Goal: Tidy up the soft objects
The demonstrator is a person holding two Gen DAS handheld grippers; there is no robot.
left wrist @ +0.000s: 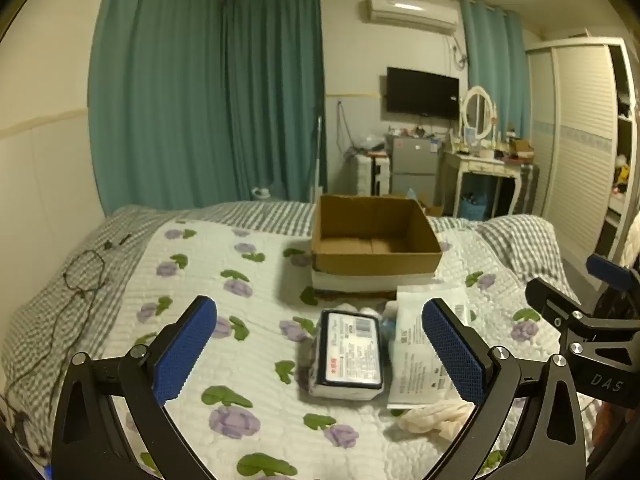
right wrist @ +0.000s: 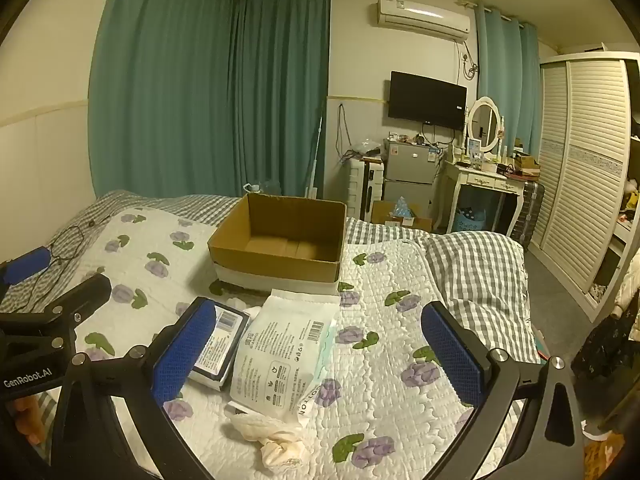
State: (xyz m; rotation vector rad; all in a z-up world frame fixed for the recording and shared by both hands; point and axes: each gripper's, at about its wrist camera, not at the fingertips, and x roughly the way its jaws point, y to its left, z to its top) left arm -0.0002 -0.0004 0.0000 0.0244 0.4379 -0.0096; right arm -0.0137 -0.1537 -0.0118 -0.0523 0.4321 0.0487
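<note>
An empty open cardboard box [left wrist: 376, 240] [right wrist: 280, 246] stands on the flowered quilt. In front of it lie a dark-labelled tissue pack [left wrist: 350, 354] [right wrist: 222, 344], a white cotton-wipe packet [left wrist: 416, 356] [right wrist: 280, 344] and a crumpled cream cloth [left wrist: 436, 416] [right wrist: 272, 438]. My left gripper [left wrist: 320, 354] is open and empty, above the tissue pack. My right gripper [right wrist: 320, 354] is open and empty, above the white packet. The right gripper also shows at the right edge of the left wrist view [left wrist: 592, 320], the left gripper at the left edge of the right wrist view [right wrist: 48, 312].
The bed has a white quilt with purple flowers [left wrist: 224, 280] [right wrist: 400, 360] over a grey checked sheet [right wrist: 476, 268]. A black cable [left wrist: 80, 276] lies at the bed's left. A fridge [right wrist: 410, 168], dresser and wardrobe [right wrist: 580, 168] stand beyond the bed.
</note>
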